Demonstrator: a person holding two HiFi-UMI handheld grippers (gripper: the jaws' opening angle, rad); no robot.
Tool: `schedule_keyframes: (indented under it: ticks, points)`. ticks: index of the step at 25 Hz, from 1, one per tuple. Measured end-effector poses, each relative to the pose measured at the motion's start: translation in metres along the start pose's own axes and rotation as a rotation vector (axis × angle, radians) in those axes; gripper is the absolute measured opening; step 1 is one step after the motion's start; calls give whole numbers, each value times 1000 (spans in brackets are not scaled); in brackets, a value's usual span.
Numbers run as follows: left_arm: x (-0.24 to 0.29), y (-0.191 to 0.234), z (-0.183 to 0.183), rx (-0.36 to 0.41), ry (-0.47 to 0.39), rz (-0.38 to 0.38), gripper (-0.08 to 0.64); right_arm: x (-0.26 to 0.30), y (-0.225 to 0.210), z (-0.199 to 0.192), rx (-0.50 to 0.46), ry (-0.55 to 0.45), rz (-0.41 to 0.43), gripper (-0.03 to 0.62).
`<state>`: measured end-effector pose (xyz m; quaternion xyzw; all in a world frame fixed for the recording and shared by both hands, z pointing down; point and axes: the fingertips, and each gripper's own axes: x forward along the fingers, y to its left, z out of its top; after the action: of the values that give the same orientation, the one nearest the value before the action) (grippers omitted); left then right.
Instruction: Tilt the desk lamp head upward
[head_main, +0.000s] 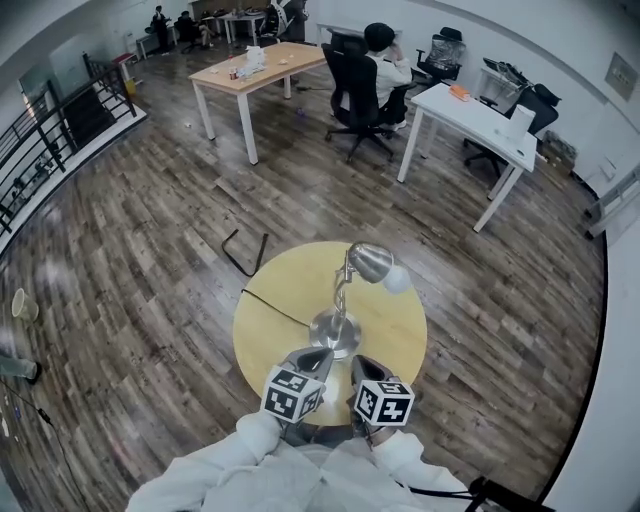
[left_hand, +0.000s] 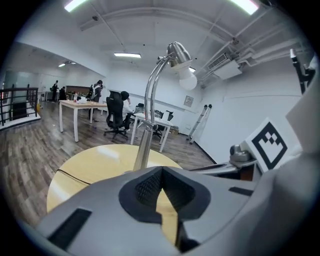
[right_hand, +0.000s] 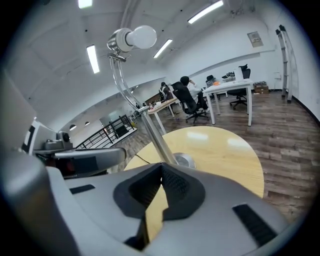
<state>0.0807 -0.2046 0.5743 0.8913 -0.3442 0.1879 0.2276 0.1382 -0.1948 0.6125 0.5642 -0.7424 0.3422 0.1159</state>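
- Head view: desk lamp (head_main: 340, 305) seen near centre of round table (head_main: 275, 300), lamp head (head_main: 372, 262) drooped toward far-right edge. Left gripper (head_main: 312, 358) and right gripper (head_main: 366, 368) held at near edge, short of base.
- Left gripper view: jaws pressed together, nothing between.
- Right gripper view: jaws closed, empty.
- Tilt judged not begun; reach and lift left.

A round yellow table (head_main: 400, 340) stands on a dark wood-plank floor (head_main: 150, 250). Beyond it are a long wooden table (head_main: 255, 70) and a white desk (head_main: 470, 115), and far to its left a black railing (head_main: 40, 140). The walls (head_main: 560, 40) are white, and strip lights (left_hand: 126, 55) glow overhead.
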Motion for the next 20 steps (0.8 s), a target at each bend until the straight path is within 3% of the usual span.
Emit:
schedule_keyframes:
  ticks: [6, 14, 20]
  points:
    - [-35, -15, -19, 72, 3, -55, 2, -30, 27, -15, 5, -61, -70, 14]
    - [-107, -30, -74, 160, 50, -141, 2, -63, 81, -91, 121, -82, -137, 14]
    - [-148, -42, -105, 156, 82, -159, 2, -99, 108, -131, 184, -98, -185, 14]
